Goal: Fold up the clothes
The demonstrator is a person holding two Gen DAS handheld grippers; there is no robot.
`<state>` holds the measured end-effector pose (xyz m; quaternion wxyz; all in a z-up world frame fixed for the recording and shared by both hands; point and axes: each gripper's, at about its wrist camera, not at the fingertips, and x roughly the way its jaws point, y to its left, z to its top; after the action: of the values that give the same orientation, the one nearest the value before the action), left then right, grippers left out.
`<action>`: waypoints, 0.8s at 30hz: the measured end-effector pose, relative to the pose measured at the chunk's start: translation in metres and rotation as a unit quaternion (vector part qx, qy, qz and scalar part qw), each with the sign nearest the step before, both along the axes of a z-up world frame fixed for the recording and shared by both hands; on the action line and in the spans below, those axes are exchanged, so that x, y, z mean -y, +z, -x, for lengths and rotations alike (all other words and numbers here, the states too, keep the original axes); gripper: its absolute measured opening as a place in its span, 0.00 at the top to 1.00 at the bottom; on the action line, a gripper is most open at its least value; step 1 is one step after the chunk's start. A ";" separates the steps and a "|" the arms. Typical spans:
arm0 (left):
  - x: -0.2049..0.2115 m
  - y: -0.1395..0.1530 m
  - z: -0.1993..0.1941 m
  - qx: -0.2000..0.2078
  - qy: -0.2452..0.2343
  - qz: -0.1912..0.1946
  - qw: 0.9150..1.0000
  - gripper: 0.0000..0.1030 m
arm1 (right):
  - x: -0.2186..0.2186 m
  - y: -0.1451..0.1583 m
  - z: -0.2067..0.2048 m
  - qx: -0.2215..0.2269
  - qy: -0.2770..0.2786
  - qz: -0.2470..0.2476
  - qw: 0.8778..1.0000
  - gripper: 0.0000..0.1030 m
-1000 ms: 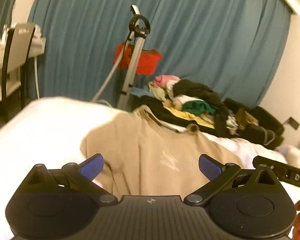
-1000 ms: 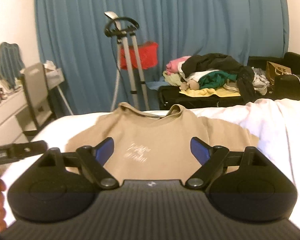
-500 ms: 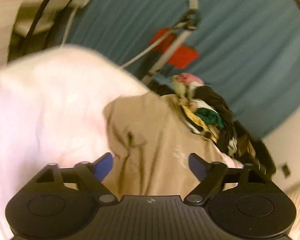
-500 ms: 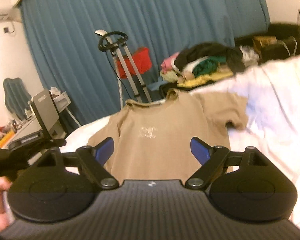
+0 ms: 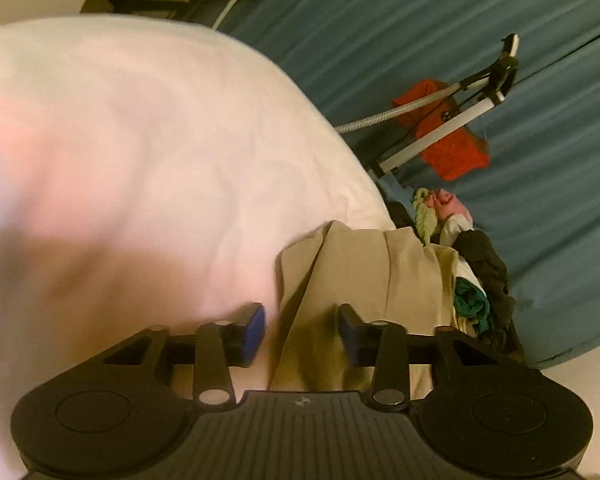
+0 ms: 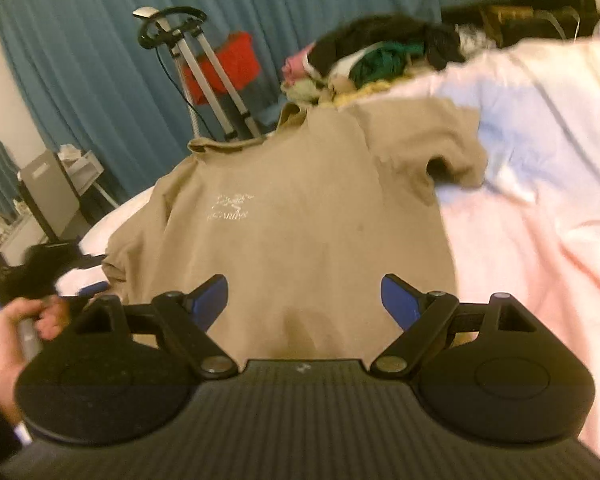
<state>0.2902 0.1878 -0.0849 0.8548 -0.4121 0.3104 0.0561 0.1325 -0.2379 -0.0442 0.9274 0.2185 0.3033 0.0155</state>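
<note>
A tan T-shirt (image 6: 300,232) with a small white chest print lies spread face up on a white bed (image 6: 540,220), collar toward the far edge. My right gripper (image 6: 302,300) is open and empty, low over the shirt's bottom hem. My left gripper (image 5: 300,332) is half closed, its blue pads either side of the shirt's left edge (image 5: 340,280) near the sleeve; the fabric sits between them without a firm pinch. The left gripper and the hand holding it show at the lower left of the right wrist view (image 6: 40,316).
A heap of mixed clothes (image 6: 380,56) lies on a dark case past the bed's far edge. A garment steamer stand (image 6: 204,72) with a red item stands before blue curtains (image 6: 80,60). A desk and chair (image 6: 48,196) stand at the left.
My left gripper has swung left and down to the shirt's left edge and its jaws have narrowed around the fabric. My right gripper has tilted and dropped closer to the hem, still open.
</note>
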 end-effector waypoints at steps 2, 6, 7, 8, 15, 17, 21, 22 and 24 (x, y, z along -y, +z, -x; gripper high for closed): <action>0.001 -0.004 -0.017 -0.001 0.000 -0.009 1.000 0.53 | 0.000 -0.003 -0.005 -0.002 0.007 0.001 1.000 0.18; 0.002 -0.004 -0.053 -0.009 -0.003 -0.037 0.999 0.87 | -0.003 -0.008 -0.015 -0.009 0.009 0.008 1.000 0.18; 0.001 0.002 -0.063 -0.015 -0.008 -0.050 0.999 0.92 | -0.003 -0.010 -0.018 -0.011 0.008 0.009 1.000 0.18; -0.001 0.011 -0.074 -0.019 -0.006 -0.070 0.997 0.94 | -0.003 -0.012 -0.021 -0.013 0.007 0.009 1.000 0.18; -0.003 0.073 -0.149 -0.063 0.037 -0.284 0.956 0.88 | 0.000 -0.017 -0.034 0.008 -0.034 0.059 0.998 0.18; -0.005 0.063 -0.155 -0.080 0.021 -0.280 0.956 0.75 | 0.000 -0.017 -0.039 0.011 -0.032 0.069 0.997 0.18; -0.001 0.052 -0.134 -0.109 -0.002 -0.274 0.955 0.53 | -0.004 -0.016 -0.040 0.016 -0.025 0.078 0.996 0.18; -0.003 0.053 -0.122 -0.111 -0.016 -0.262 0.958 0.53 | -0.005 -0.015 -0.040 0.019 -0.023 0.080 0.996 0.18; 0.006 0.057 -0.100 -0.111 -0.039 -0.260 0.959 0.51 | -0.006 -0.012 -0.038 0.025 -0.021 0.085 0.996 0.18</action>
<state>0.3903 0.1819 -0.0282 0.8941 -0.1548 0.3939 0.1468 0.1705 -0.2321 -0.0566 0.9499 0.1448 0.2759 -0.0249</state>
